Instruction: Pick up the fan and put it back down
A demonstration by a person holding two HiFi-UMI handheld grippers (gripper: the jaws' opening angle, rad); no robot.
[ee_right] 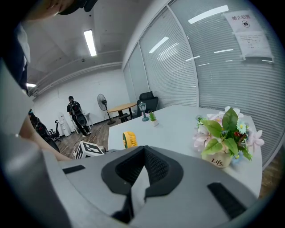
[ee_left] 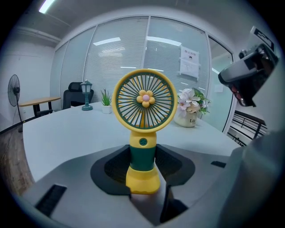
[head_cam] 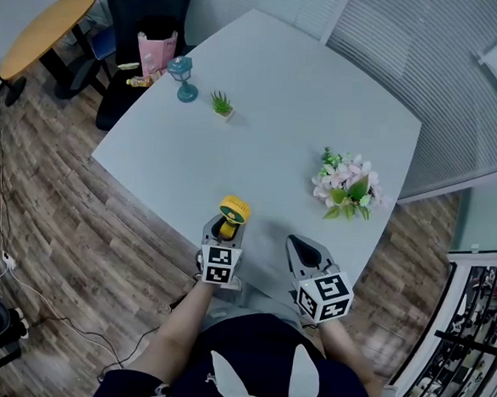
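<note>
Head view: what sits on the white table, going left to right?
teal lantern → small potted plant → yellow fan → pot of flowers

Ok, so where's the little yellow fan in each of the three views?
Head view: the fan is low and centre, at the near edge of the table.
Left gripper view: the fan stands upright at dead centre and looks large.
Right gripper view: the fan is small, left of centre and seen edge-on.
Shared landmark: the flower pot is to the fan's right in every view.
</note>
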